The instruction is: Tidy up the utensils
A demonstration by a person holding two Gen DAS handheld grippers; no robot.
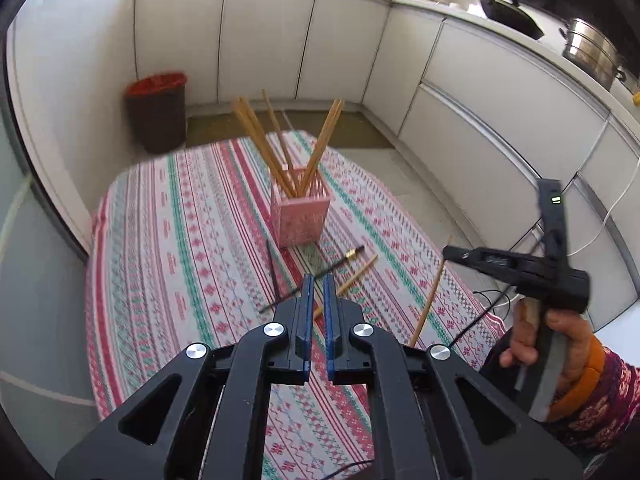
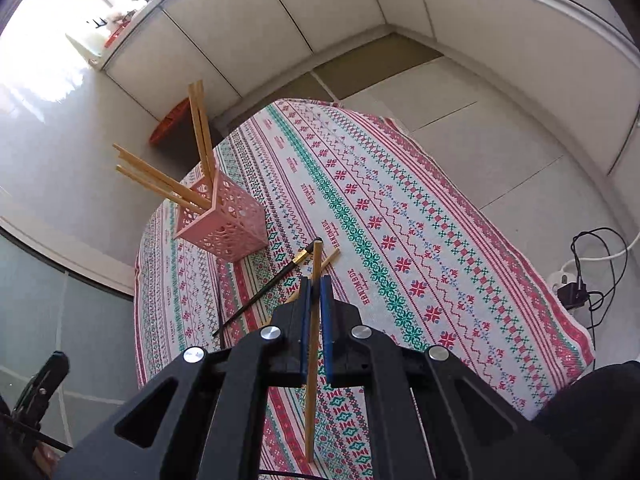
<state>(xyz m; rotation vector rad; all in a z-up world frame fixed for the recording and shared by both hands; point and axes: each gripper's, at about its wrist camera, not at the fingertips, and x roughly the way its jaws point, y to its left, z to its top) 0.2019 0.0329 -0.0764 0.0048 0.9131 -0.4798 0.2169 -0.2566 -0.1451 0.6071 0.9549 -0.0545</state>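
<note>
A pink perforated holder (image 1: 300,216) (image 2: 224,226) stands on the patterned tablecloth (image 1: 180,240) (image 2: 400,208) with several wooden chopsticks leaning out of it. My right gripper (image 2: 316,280) is shut on a wooden chopstick (image 2: 314,344), which runs upright between the blue pads, lifted above the cloth. In the left wrist view that same chopstick (image 1: 430,292) hangs from the right gripper's black body (image 1: 520,268), held by a hand. My left gripper (image 1: 318,280) is shut with nothing between its fingers. A black chopstick (image 1: 316,276) (image 2: 272,284) and a wooden one (image 1: 356,276) lie on the cloth.
White cabinets (image 1: 260,40) ring the table. A dark bin with a red liner (image 1: 158,110) stands on the floor at the back left. A pan (image 1: 508,8) and a steel pot (image 1: 592,52) sit on the counter. Cables and a plug (image 2: 576,292) lie on the floor at right.
</note>
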